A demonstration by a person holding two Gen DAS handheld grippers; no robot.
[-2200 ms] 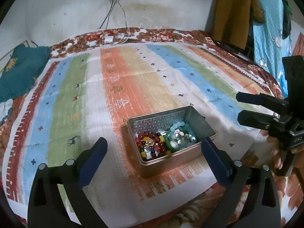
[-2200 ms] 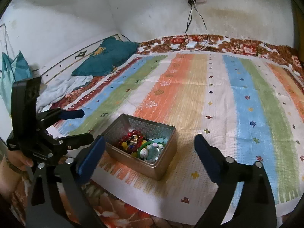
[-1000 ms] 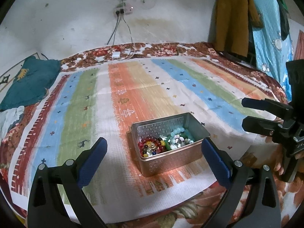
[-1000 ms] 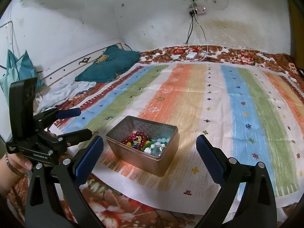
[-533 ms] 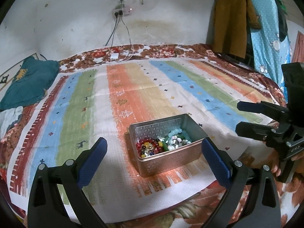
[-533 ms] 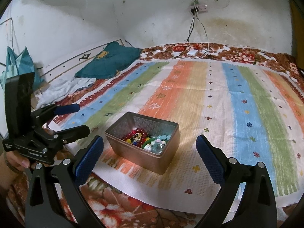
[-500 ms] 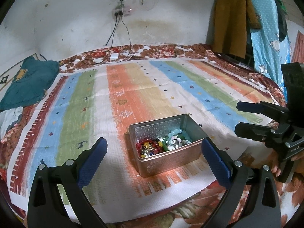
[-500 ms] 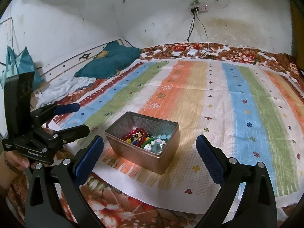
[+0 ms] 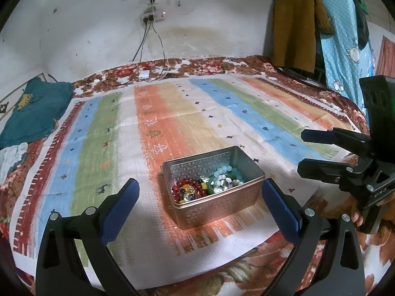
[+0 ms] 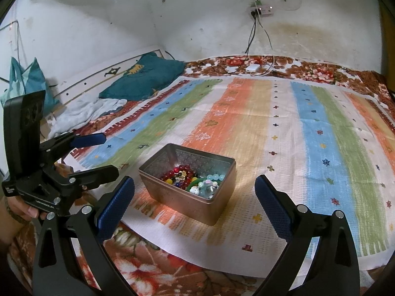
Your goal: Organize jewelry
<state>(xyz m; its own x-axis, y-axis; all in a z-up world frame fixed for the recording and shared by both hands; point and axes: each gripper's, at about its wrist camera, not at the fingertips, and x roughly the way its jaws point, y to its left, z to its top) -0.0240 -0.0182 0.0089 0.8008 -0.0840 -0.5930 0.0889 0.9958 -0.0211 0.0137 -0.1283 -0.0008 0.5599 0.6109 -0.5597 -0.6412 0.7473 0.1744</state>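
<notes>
An open rectangular embossed metal tin (image 9: 217, 203) sits on a striped woven cloth in orange, blue, green and white (image 9: 172, 113), near the cloth's front edge and about midway along it. Inside the tin, a bracelet of dark red round beads mixed with yellow and blue ones (image 9: 188, 191) lies at one end, and a cluster of pale aqua beads with a green ring and silvery pieces (image 9: 226, 178) lies at the other; the two heaps touch in the middle. The cloth is spread over a bed with a brown and red floral cover (image 10: 271, 65), which shows along the far edge and at the front corners. The left tongs (image 9: 200, 203) hover low in front of the tin, their blue-padded fingers spread wide with nothing between them. The right tongs (image 10: 195, 202) are likewise spread wide and empty, facing the tin from the front right. Each pair of tongs is gripped by a hand, partly visible at the frame edge. A teal pillow (image 10: 145, 79) lies at the bed's far left corner beside crumpled pale fabric (image 10: 84, 113). On the white wall behind, a power strip (image 9: 153, 16) trails cables to a white charger (image 9: 143, 75) on the bed's far edge.
</notes>
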